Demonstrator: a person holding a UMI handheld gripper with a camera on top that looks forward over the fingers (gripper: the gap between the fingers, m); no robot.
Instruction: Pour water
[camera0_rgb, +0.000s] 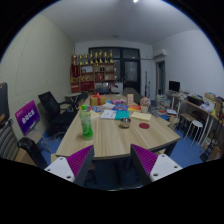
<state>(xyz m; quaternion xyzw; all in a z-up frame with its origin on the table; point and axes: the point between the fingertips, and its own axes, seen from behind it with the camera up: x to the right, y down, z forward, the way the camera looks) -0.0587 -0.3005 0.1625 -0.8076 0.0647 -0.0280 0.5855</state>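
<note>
A green bottle (86, 123) stands upright on a long wooden table (108, 143), near its left side. Farther back on the table sit a small dark cup (124, 121) and several other small things. My gripper (112, 163) hovers well short of the table's near end, raised above the floor. Its two fingers (80, 162) with purple pads stand wide apart with nothing between them. The green bottle is far beyond the fingers, slightly left of their gap.
Black office chairs (55, 112) stand along the table's left side. A shelf (92, 72) with coloured items lines the back wall. A desk (196, 108) with clutter is to the right. Blue floor (110, 178) lies below the fingers.
</note>
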